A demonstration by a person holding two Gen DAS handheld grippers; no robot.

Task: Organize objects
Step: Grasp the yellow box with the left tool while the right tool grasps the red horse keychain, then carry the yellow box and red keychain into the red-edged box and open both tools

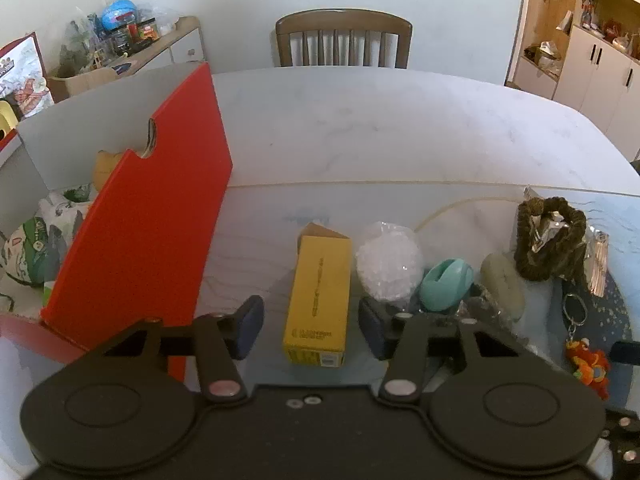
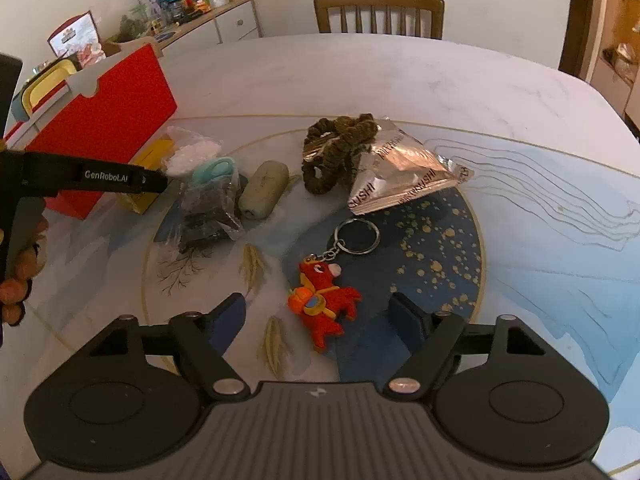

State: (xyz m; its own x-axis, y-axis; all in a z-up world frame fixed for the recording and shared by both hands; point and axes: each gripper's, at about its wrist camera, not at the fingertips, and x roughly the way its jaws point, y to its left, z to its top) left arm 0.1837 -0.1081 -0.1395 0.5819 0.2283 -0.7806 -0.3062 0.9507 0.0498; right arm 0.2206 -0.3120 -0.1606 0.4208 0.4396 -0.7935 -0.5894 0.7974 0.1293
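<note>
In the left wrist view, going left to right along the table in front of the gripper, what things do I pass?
red box → yellow carton → clear bag of white bits → teal round thing → pale green roll → brown scrunchie → red horse keychain

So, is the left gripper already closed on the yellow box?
No, the left gripper is open, with its fingers apart on either side of the yellow box, not touching it.

"GenRobot.AI" stands in white on the left tool's black body; the silver packet reads "SUSHI".
</note>
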